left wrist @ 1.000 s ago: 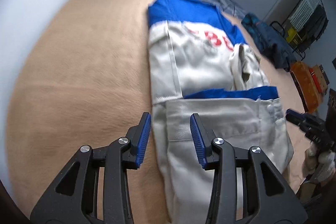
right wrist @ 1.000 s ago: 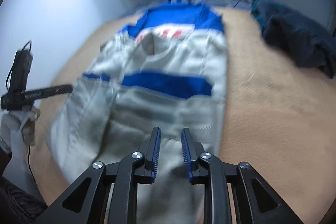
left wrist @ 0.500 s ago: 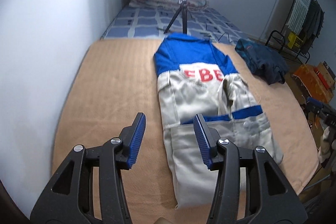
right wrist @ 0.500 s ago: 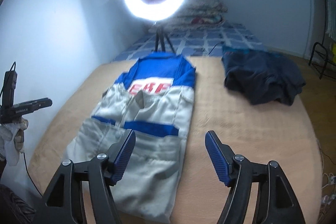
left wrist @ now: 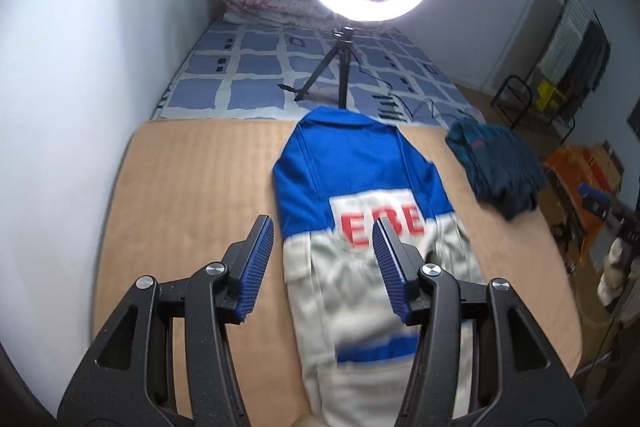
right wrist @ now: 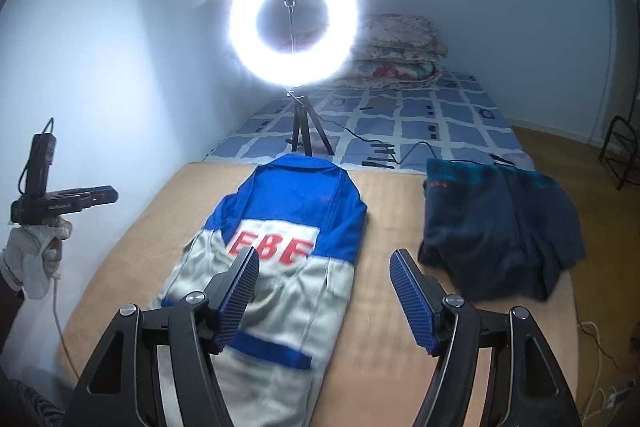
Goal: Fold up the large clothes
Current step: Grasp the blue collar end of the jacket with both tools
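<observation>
The blue-and-grey jacket (left wrist: 360,227) lies flat on the tan blanket (left wrist: 192,195), long axis running near to far, blue shoulders at the far end. The left claw (left wrist: 323,267) is opening, empty; the right claw (right wrist: 324,291) stands wide, empty. Only the right view shows a gloved hand (right wrist: 36,251) at the left.

The right tongs (right wrist: 324,297) hang open and empty above a folded blue-and-grey coverall (right wrist: 276,267) on the tan blanket (right wrist: 384,367), a dark garment (right wrist: 500,227) lying beside it.
</observation>
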Demonstrator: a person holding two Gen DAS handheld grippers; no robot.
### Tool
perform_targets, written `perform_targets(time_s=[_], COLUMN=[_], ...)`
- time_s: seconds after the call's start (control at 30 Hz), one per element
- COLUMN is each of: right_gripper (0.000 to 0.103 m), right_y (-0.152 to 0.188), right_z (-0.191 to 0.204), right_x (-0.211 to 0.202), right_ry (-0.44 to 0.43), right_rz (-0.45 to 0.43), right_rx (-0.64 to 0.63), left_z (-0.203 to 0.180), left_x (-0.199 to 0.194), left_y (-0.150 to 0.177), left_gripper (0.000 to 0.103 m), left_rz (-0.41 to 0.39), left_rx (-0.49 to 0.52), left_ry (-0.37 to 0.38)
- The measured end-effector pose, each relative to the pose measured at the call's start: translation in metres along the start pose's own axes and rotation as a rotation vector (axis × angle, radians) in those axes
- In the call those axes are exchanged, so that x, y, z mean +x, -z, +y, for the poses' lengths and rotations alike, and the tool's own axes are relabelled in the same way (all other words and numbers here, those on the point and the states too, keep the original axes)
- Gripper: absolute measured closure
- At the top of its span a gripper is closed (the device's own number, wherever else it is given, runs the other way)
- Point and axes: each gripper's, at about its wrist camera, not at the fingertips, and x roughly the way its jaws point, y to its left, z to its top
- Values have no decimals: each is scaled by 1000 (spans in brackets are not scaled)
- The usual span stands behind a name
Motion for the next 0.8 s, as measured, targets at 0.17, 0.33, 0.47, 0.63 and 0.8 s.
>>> perform_targets(time_s=[0.17, 0.33, 0.47, 0.63, 0.8], right_gripper=[35, 42, 42, 42, 42], right_y=[-30, -43, -47, -50, -55], right_z=[-20, -46, -61, -75, -82], right_x=[72, 151, 213, 268, 315], right_ry=[-54, -83, -110, -115, -125], right_rz=[35, 89, 153, 193, 229], right_rx=[21, 44, 51, 71, 73], left_z=[26, 46, 50, 58, 64], left_x=[69, 142, 196, 241, 278], left_y=[-38, -55, -58, -66, -73], left_gripper=[44, 44, 44, 44, 44], left_rz=[42, 91, 151, 198, 221], left_rx=[-97, -122, -89, -60, -53], left_ry=[62, 50, 40, 40, 37])
